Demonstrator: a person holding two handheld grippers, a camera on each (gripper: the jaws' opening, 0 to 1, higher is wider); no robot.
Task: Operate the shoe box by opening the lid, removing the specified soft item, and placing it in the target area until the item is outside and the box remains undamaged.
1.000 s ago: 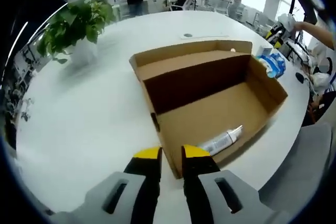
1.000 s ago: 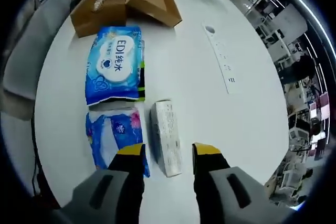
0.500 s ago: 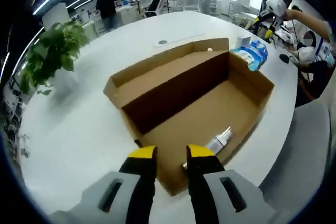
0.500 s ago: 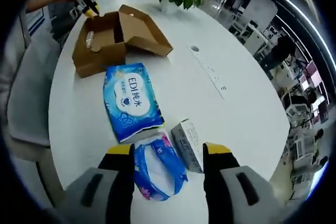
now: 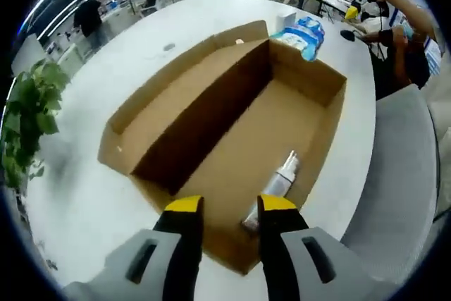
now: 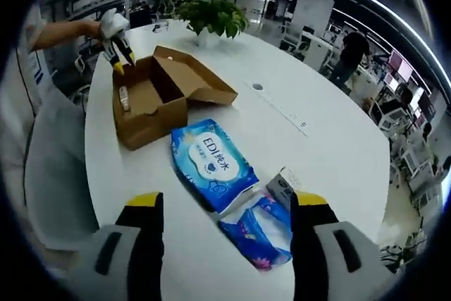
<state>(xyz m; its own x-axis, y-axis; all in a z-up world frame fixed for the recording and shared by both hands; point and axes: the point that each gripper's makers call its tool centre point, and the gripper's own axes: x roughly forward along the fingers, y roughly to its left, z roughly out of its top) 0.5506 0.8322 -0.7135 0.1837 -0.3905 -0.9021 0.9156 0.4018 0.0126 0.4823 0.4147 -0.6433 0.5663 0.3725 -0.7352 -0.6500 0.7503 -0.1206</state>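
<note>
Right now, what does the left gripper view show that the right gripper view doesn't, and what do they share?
Left gripper view: the box floor up close, with the tube lying along its near wall.

Right gripper view: a small grey carton and a dark blue pack between the open right gripper.

Both: the open shoe box, the blue wipes pack, the plant, the white table.

— What colours does the table carry?

— A white table [image 6: 331, 139] holds a plain brown cardboard box [image 5: 211, 96]; inside lies a silver-grey tube [image 5: 273, 189].

— And the packs?

— A blue wipes pack [image 6: 211, 163] with a white label, beside a darker blue pack [image 6: 259, 234] patterned with pink, and a small grey-and-white carton [image 6: 283, 187].

— The tools?

— Left gripper [image 5: 224, 208] and right gripper [image 6: 224, 202]: grey bodies, black jaws, yellow tips. A green plant [image 6: 210, 13] stands behind.
</note>
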